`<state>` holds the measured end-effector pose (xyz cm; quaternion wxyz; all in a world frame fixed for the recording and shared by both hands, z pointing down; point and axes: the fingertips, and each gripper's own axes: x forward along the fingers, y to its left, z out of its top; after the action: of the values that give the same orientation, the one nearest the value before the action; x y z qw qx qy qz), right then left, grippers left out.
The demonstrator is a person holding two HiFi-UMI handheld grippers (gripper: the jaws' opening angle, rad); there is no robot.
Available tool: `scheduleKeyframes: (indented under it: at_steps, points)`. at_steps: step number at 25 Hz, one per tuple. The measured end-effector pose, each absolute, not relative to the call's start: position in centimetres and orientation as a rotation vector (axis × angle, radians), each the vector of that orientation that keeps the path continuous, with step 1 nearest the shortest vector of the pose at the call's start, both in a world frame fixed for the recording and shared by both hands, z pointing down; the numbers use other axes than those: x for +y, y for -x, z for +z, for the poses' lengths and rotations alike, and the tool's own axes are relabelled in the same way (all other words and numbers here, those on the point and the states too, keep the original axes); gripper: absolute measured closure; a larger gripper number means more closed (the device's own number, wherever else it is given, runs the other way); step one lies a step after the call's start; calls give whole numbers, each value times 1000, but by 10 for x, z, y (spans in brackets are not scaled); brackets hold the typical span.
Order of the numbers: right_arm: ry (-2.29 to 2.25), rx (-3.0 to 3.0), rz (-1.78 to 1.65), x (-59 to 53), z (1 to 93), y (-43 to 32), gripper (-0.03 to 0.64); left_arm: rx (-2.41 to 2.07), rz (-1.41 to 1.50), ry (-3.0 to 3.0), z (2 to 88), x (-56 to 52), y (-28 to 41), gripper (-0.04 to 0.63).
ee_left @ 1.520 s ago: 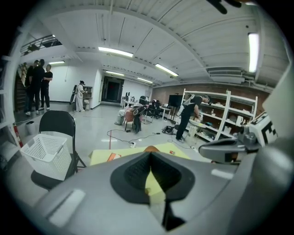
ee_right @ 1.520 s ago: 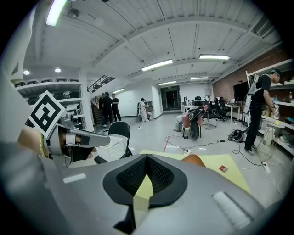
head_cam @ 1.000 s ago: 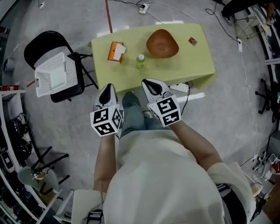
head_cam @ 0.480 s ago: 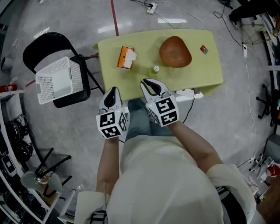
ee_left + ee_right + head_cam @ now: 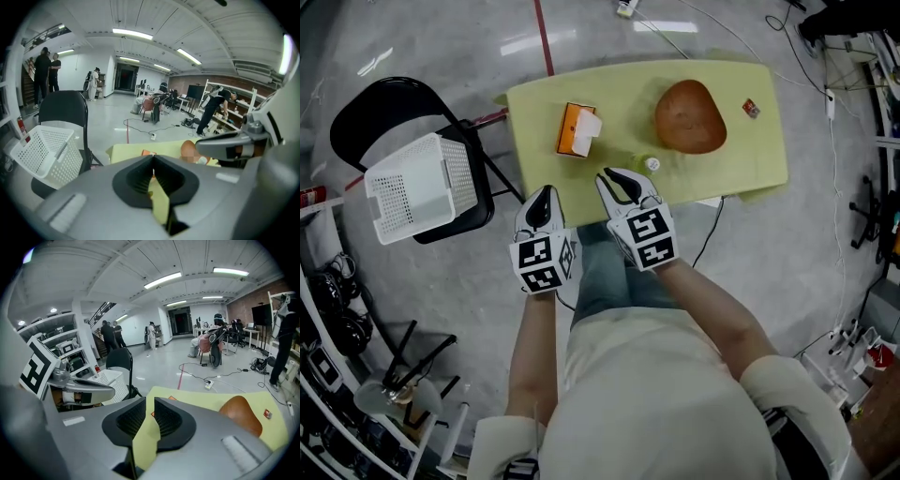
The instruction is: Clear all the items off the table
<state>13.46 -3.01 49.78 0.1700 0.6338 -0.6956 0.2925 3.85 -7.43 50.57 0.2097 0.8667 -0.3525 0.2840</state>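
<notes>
Table (image 5: 741, 141): bottle (image 5: 652, 164) shows overhead; right gripper view hides it.

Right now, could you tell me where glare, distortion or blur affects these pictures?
Head view: lamp reflections glare on the floor beyond the table, whose edges bow. Left gripper view: heavy fisheye, black corners, the chair sharp. Right gripper view: the ceiling lamp curves and flares; lighting is even.

Left gripper (image 5: 542, 199) and right gripper (image 5: 622, 180) advance toward 12 o'clock, reaching worktop (image 5: 619, 89) near edge. Right jaws have just been opening, nothing between them.
</notes>
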Motion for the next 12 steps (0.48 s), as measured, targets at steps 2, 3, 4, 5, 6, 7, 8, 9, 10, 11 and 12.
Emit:
scheduleKeyframes:
  at_steps: [2, 3, 4, 5, 6, 7, 8, 9, 10, 11, 12]
  points:
    - [-1801, -1964, 850, -38, 508, -135, 566, -964, 819, -2401, 520, -85, -42, 586]
    - [-1802, -1956, 859, -41, 513, -136, 566, -946, 833, -2396, 527, -90, -45, 584]
    - [-1803, -1949, 868, -44, 517, -137, 566, -919, 850, -2390, 535, -93, -49, 582]
    - [-1806, -1941, 876, -46, 522, -139, 566, -887, 869, -2384, 544, -96, -53, 514]
    - [-1811, -1934, 886, -48, 526, -140, 568, -858, 890, -2379, 552, -99, -57, 464]
    - [-1816, -1926, 895, -50, 530, -142, 567, -836, 910, -2375, 560, -102, -61, 450]
    - [-1822, -1918, 905, -51, 534, -144, 568, -819, 929, -2374, 567, -104, -65, 427]
    - [-1828, -1910, 916, -52, 538, -145, 568, -803, 947, -2372, 575, -107, -68, 399]
    - [-1832, -1902, 928, -53, 543, -147, 568, -786, 964, -2368, 583, -110, -72, 369]
    - [-1834, -1895, 940, -53, 548, -148, 569, -770, 980, -2363, 592, -112, -76, 352]
    - [-1836, -1888, 953, -53, 553, -149, 569, -756, 997, -2356, 600, -113, -79, 339]
